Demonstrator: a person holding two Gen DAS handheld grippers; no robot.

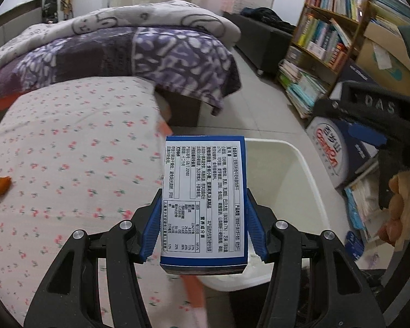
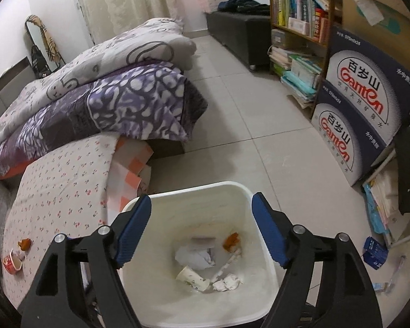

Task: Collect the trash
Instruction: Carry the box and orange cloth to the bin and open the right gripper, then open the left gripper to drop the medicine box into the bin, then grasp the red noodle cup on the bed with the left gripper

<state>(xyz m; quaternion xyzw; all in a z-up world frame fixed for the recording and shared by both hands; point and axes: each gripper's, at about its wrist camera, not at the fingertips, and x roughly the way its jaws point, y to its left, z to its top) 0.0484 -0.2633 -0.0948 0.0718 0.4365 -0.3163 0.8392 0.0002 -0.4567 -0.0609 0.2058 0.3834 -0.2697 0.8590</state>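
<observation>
Left view: our left gripper (image 1: 203, 228) pinches a blue box (image 1: 203, 199) (label up).
Right view: our right gripper (image 2: 201, 231), spread empty, shows the bin (image 2: 262, 281) holding trash.

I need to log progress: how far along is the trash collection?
Done: crumpled paper, a paper cup and orange peel lie in the white plastic bin. In hand: left tongs grip a blue-and-white carton. Left: orange peel on bedsheet.
</observation>
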